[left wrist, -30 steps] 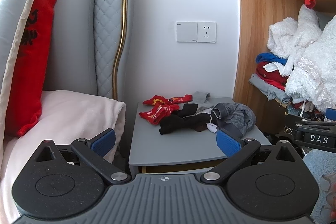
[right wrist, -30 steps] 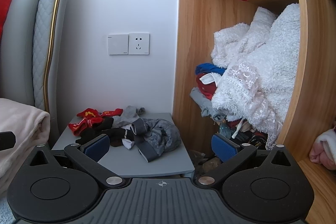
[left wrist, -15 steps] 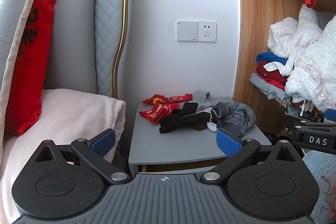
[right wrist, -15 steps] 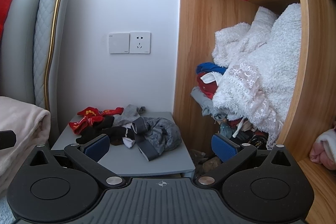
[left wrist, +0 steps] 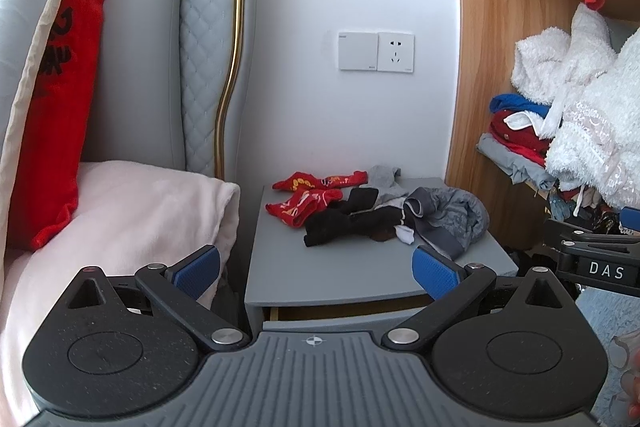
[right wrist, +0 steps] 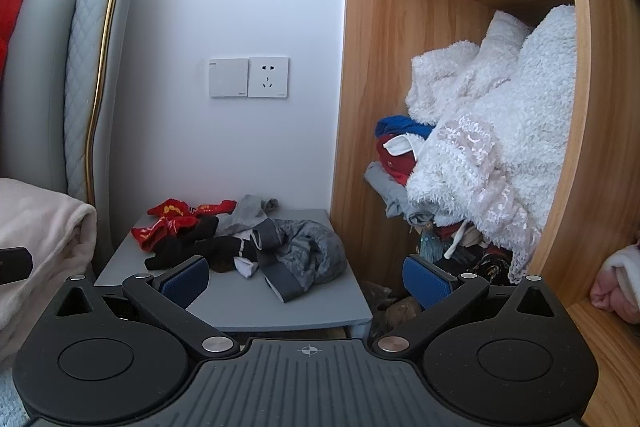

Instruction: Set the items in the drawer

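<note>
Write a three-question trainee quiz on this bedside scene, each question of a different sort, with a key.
1. True or false: the left gripper holds one of the red socks.
2. Multiple choice: the black socks lie (A) on the nightstand top, (B) on the bed, (C) on the wardrobe shelf.
3. Fill in: the right gripper has its fingers ____.

Key: 1 false, both grippers are empty and short of the pile; 2 A, between the red socks and the grey garment; 3 open.
</note>
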